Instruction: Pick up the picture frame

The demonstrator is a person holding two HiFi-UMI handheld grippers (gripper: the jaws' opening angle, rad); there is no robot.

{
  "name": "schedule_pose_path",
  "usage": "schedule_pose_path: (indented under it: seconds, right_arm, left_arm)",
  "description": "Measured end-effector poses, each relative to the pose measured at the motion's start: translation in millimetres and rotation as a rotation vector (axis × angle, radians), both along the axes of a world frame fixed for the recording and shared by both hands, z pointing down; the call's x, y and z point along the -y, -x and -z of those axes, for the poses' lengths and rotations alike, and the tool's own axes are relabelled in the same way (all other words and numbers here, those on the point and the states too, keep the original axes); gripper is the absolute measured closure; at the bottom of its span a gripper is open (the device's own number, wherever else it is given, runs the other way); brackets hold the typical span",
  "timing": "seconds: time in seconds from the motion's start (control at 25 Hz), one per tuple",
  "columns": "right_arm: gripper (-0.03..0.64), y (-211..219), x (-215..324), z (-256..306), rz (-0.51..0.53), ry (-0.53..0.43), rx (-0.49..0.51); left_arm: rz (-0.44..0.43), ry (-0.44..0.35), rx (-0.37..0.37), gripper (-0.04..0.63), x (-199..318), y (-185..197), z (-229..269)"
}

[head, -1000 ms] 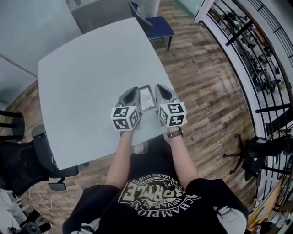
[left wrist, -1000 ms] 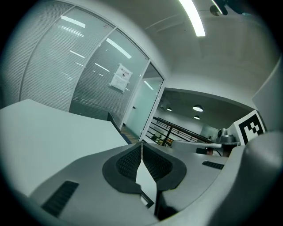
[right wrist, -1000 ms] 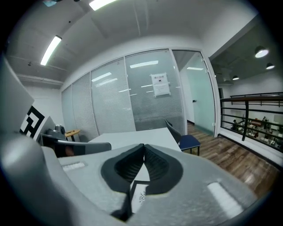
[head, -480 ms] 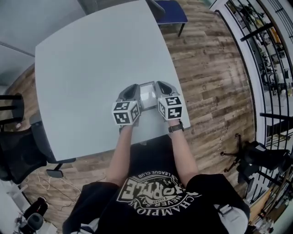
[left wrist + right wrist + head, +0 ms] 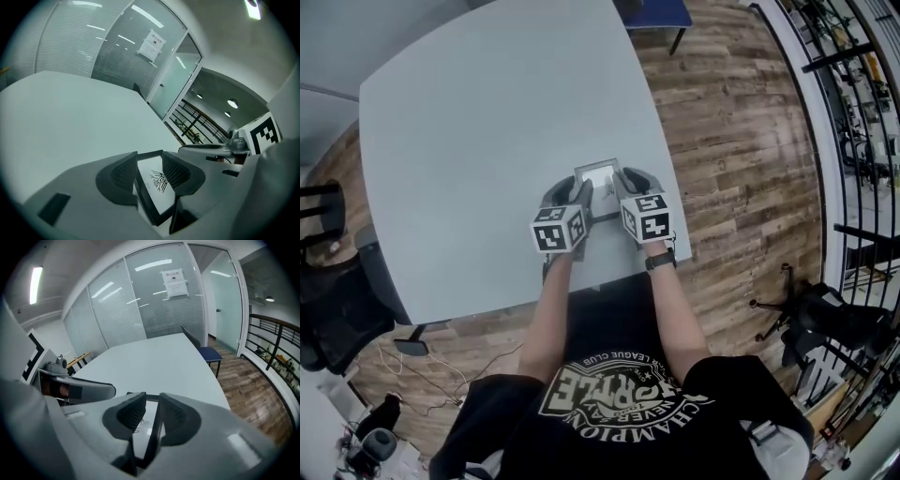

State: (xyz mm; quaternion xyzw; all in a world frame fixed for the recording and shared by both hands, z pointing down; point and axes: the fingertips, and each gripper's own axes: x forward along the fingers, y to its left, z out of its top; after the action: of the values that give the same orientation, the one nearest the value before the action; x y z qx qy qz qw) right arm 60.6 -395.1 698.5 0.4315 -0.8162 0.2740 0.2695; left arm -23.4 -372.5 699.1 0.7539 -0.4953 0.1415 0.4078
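Both tongs opening: L tongs (image 5: pixel 149 158) & R tongs (image 5: pixel 152 399) astride picture frame (image 5: pixel 596 175) edges (frame on table (image 5: pixel 469 122)), not gripping.

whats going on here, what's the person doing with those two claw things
A person holds a claw in each hand near the close edge of a grey table. The left claw and right claw sit on either side of a small picture frame, each with one edge of the frame between its jaws. Both sets of jaws are opening, so neither is clamped on the frame, which seems to rest on the table.
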Motion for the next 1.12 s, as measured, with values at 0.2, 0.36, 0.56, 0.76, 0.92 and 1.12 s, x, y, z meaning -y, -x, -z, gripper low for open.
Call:
schedule_pose_path:
  seconds: [0.2, 0.36, 0.56, 0.76, 0.92, 1.12]
  right_arm:
    - [0.483, -3, -9, -24, -0.007, 0.059, -0.005]
    - [0.482, -5, -15, -41, -0.010, 0.093, -0.019]
    - [0.482, -5, -22, -54, -0.011, 0.130, -0.019]
    - [0.483, -5, -25, -63, -0.033, 0.192, -0.012]
    - [0.535, -5, -25, -65, -0.050, 0.198, -0.034]
    - [0.540, -9, -29, -64, -0.059, 0.200, -0.046]
  left_arm:
    - [0.002, 0.074, -0.017, 0.411, -12, -2, -26]
    - [-0.004, 0.109, 0.000, 0.408, -20, -5, -44]
    - [-0.006, 0.138, 0.014, 0.408, -29, -9, -56]
    - [-0.005, 0.145, 0.072, 0.411, -29, -10, -62]
    - [0.012, 0.159, 0.111, 0.483, -28, -5, -66]
    - [0.015, 0.173, 0.087, 0.505, -30, -6, -65]
